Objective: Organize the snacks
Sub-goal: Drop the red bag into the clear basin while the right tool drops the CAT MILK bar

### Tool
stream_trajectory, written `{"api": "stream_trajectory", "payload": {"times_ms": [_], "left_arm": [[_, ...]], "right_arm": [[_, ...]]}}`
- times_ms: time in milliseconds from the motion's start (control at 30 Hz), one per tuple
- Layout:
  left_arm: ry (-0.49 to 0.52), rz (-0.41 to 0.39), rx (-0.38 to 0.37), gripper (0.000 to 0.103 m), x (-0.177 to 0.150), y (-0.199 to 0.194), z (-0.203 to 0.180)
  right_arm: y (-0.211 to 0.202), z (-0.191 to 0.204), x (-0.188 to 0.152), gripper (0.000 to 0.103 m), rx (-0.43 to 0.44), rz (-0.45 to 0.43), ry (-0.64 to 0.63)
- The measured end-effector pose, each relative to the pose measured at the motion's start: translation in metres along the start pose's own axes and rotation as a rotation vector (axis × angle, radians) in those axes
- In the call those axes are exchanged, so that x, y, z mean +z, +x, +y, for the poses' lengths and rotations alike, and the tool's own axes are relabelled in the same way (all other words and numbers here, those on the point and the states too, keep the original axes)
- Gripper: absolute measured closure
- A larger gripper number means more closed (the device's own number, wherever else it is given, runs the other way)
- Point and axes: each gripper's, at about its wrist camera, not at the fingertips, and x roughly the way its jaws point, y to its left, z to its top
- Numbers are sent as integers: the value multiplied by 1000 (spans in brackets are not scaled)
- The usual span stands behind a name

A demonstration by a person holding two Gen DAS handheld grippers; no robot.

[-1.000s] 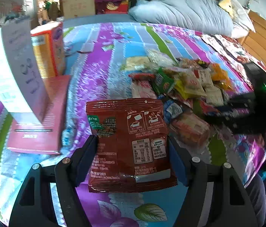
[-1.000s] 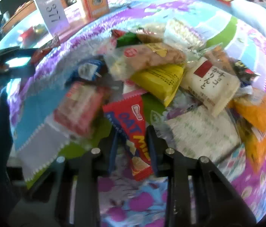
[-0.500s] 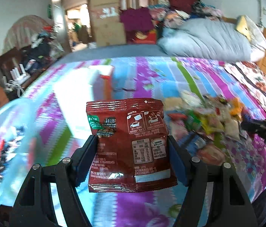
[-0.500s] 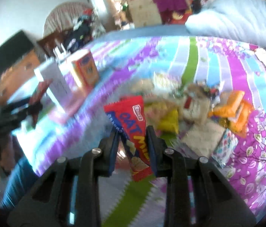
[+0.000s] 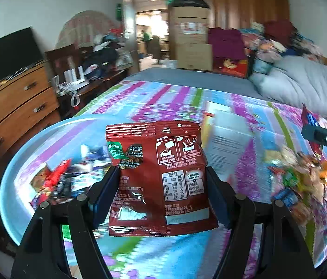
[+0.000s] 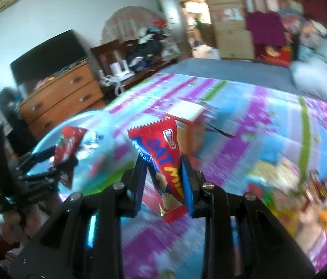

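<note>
The left gripper (image 5: 162, 195) clamps a dark red Nescafé sachet (image 5: 158, 176) above a blue tub (image 5: 12, 174); the right gripper (image 6: 163, 174) pinches an oat bar wrapper (image 6: 163, 160).

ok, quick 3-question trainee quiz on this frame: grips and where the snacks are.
1. True or false: the left hand-held gripper holds a dark red sachet.
2. What does the right hand-held gripper hold? A) a green packet B) a red oat bar wrapper C) nothing
3. Fill in: the clear blue tub already holds some ____.

Key: 1 true; 2 B; 3 snacks.
</note>
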Motion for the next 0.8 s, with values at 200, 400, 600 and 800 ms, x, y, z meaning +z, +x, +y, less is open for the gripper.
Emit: {"api": "stream_trajectory", "payload": {"times_ms": [200, 400, 600, 800], "left_arm": [[-70, -1, 49, 29, 6, -1, 52], [-125, 0, 78, 29, 15, 2, 93], [-213, 38, 111, 29, 28, 16, 148], [-237, 88, 133, 29, 28, 36, 177]], "right_arm": [[41, 57, 33, 74, 84, 21, -69], [80, 107, 55, 74, 156, 64, -118], [124, 150, 66, 74, 215, 165, -154], [154, 173, 65, 74, 241, 241, -162]]}}
